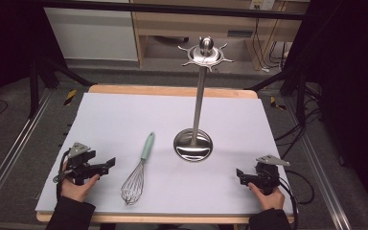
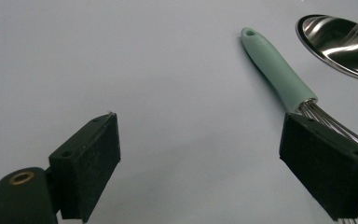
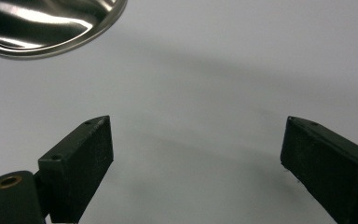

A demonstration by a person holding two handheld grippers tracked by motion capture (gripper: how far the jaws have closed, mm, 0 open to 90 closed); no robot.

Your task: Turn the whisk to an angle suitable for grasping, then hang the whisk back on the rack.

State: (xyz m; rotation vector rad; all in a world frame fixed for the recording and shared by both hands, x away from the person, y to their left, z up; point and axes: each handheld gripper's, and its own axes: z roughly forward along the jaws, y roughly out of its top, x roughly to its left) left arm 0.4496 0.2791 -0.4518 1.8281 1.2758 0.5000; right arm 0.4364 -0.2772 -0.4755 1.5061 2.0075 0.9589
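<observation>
A whisk (image 1: 139, 172) with a pale green handle (image 2: 275, 70) and wire loops lies on the white table cover, left of centre. A steel utensil stand (image 1: 199, 91) rises from a round base (image 1: 193, 144), with a hooked crown at its top. My left gripper (image 1: 109, 164) rests near the front left, held by a hand, open with nothing between its jaws. The whisk lies just to its right. In the left gripper view the open left gripper (image 2: 200, 163) faces bare cover. My right gripper (image 1: 239, 174) sits at the front right, also open and empty. Its own view has the right gripper (image 3: 196, 163) facing bare cover, the stand's base (image 3: 51, 23) beyond.
The white cover (image 1: 124, 115) spreads over a wooden table (image 1: 172, 90). Metal rails run along both sides. Cables trail by the right gripper (image 1: 302, 187). A wooden cabinet (image 1: 191, 24) stands behind the table.
</observation>
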